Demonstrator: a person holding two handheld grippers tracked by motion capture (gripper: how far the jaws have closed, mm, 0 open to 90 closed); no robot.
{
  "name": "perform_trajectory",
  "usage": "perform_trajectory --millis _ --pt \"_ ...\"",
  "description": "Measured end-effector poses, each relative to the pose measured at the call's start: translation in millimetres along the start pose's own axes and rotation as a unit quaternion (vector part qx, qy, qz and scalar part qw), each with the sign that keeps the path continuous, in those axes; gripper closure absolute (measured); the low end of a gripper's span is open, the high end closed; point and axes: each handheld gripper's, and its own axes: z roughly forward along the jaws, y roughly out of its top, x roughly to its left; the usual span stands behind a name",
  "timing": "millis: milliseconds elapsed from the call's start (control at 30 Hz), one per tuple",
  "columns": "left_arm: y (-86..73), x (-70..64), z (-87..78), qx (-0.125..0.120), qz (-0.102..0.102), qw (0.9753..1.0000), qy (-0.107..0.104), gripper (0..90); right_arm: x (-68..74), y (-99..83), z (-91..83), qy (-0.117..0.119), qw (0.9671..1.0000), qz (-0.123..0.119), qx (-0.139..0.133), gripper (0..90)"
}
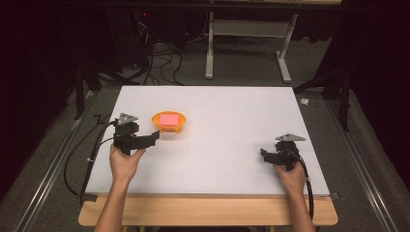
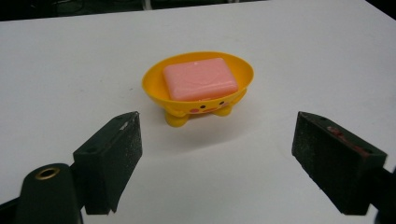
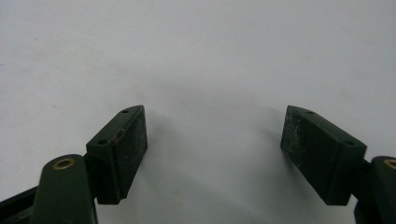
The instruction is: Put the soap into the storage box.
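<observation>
Forearms come in from the near edge of the high view, each hand holding a gripper over the white table [image 1: 217, 145], a broad board on a wooden base with grey floor and dark cables beyond it. At the table's left, the left gripper [image 1: 153, 137] points toward a yellow soap dish [image 1: 168, 122] just beyond its tips; its jaws stand wide apart and hold nothing. From the left gripper view the dish [image 2: 154, 86] sits on small feet between and ahead of the two black pads, apart from both. Over at the right, well away from the dish, the right gripper [image 1: 263, 153] hovers above bare table, jaws likewise spread and empty. Smallest, a pink bar of soap [image 2: 200, 79] lies flat inside the dish.
</observation>
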Motion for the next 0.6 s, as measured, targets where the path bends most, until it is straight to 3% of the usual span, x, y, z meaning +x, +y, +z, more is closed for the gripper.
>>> perform_trajectory --millis 600 --pt "-14.8 -8.4 -1.3 0.018 0.018 0.9996 -0.010 16.9 0.0 0.0 0.0 0.000 1.0000 0.000 0.000 23.3"
